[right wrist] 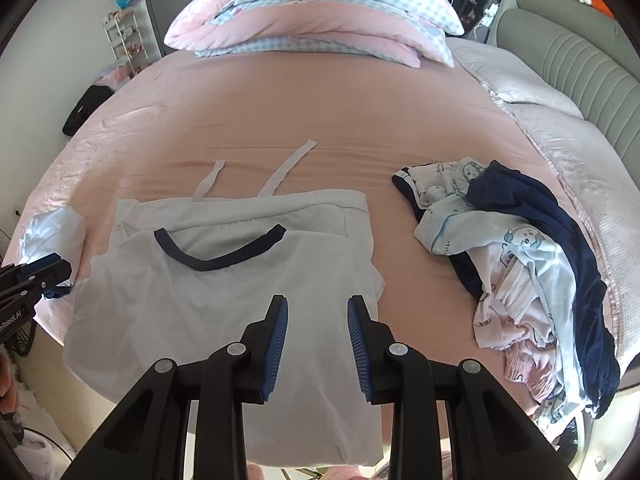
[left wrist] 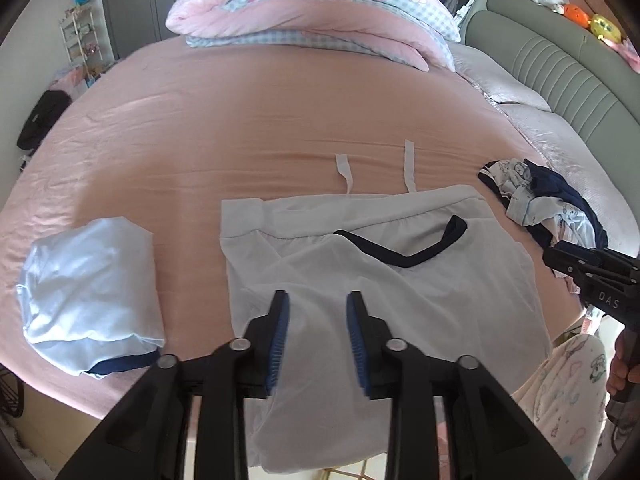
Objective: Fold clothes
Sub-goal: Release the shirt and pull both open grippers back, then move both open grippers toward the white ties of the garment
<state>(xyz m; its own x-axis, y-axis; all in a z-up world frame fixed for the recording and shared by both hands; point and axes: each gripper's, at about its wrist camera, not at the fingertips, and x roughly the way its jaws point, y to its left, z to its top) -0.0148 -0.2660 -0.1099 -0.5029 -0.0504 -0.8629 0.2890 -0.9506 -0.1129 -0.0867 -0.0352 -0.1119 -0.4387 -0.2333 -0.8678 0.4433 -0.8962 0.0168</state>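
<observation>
White and thin, the soft top with the dark blue neck band (left wrist: 360,280) lies flat at the near edge of the pink bed sheet (left wrist: 280,120), and its bottom part hangs over that edge. It looks partly folded, with the sides turned in, so it makes a neat long shape. Two white strips (left wrist: 408,164) stick out past its far end.

A folded pale blue cloth (left wrist: 92,292) sits by the near left corner of the bed, likely put there as a done piece. A messy pile of dark blue and cartoon-print clothes (right wrist: 528,272) waits toward the right side, near the grey padded headboard (right wrist: 580,80). A folded pink and blue checked quilt (left wrist: 312,12) rests at the far edge.

The left gripper (left wrist: 318,300) points down at a slant over the white top. Its blue pads (left wrist: 280,340) are spread apart with nothing between them. The right gripper (right wrist: 318,304) leans down the same way, a bit nearer the top's right edge. Its pads are also apart and pinch nothing. Both seem ready to take the hanging end for the next fold.
</observation>
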